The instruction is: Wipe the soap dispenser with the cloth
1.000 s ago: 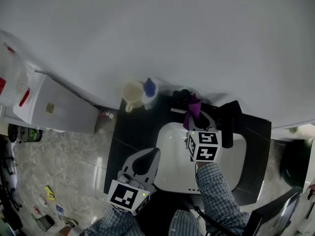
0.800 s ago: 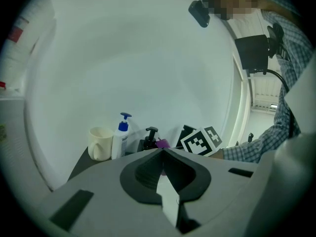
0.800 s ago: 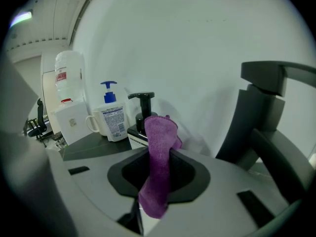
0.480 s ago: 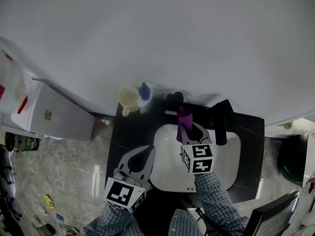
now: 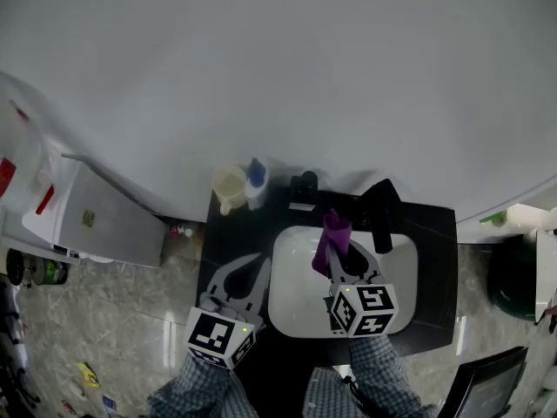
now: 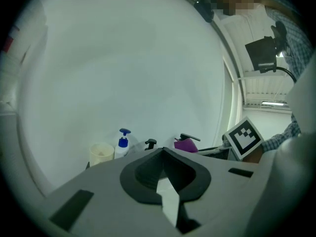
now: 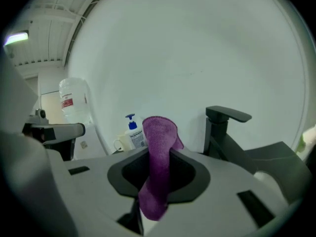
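The soap dispenser (image 5: 255,181), a white bottle with a blue pump, stands at the back left of the black counter (image 5: 228,233), next to a cream cup (image 5: 230,186). My right gripper (image 5: 336,251) hovers over the white basin (image 5: 291,299), shut on a purple cloth (image 5: 330,239) that sticks up between its jaws. In the right gripper view the cloth (image 7: 159,154) fills the jaws, and the dispenser (image 7: 132,132) lies ahead to the left. My left gripper (image 5: 258,266) is shut and empty over the counter's left part. From the left gripper view the dispenser (image 6: 122,144) is far ahead.
A black faucet (image 5: 380,214) rises behind the basin on the right, close to the cloth. A small black pump (image 5: 305,182) stands between dispenser and faucet. A white cabinet (image 5: 100,216) sits to the left of the counter. A plain white wall backs everything.
Both grippers have drawn back toward me. The right one has carried the cloth from near the black pump at the counter's back to over the basin.
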